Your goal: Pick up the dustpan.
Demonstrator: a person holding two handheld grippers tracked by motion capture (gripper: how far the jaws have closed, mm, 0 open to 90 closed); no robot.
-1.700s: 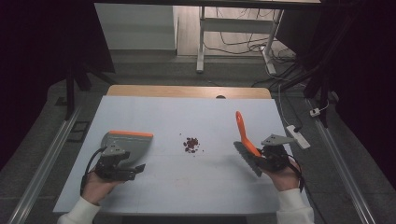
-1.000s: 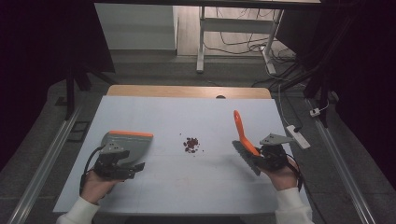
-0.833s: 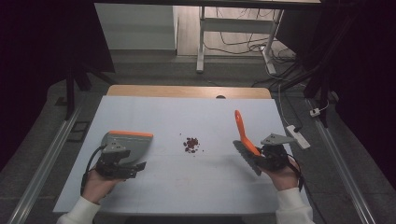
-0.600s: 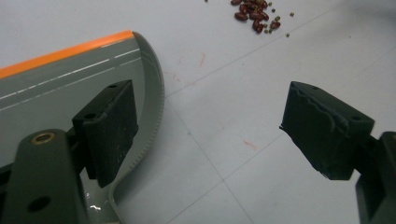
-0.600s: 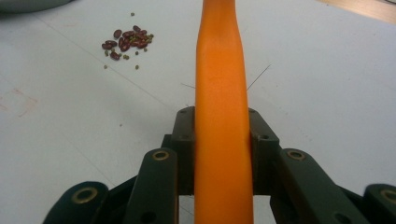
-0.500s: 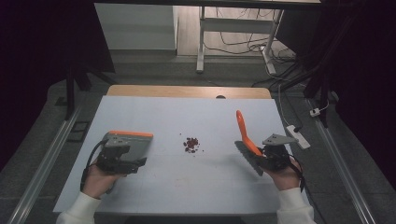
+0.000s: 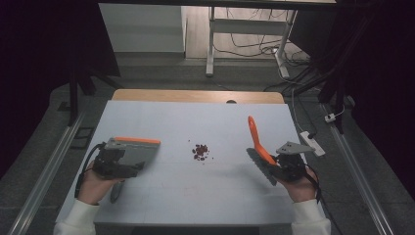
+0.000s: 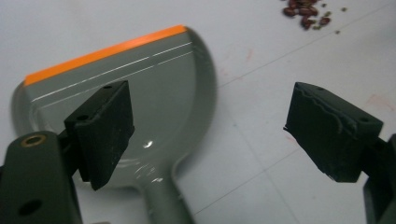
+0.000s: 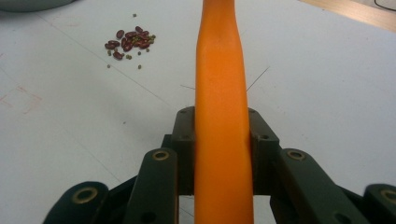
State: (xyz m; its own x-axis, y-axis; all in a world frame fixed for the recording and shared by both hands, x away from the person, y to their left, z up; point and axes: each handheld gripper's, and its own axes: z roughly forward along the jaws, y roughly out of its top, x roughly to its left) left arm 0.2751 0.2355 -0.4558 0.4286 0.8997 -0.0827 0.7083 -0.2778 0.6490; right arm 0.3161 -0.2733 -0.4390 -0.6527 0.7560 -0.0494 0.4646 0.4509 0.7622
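Since the earlier frame, our left gripper [image 8: 205,135] has let go, its jaws now wide apart above the smooth grey dustpan [image 8: 154,93] with its orange lip. Our right gripper [image 9: 223,135] clamps the glossy orange brush handle [image 9: 219,93]. Farther off lie small dark red beans [image 7: 200,152] mid-table.

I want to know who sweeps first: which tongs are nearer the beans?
Roughly even; the right tongs look slightly nearer. They grip the orange brush handle right of the beans. The left tongs, open over the dustpan, sit to their left.
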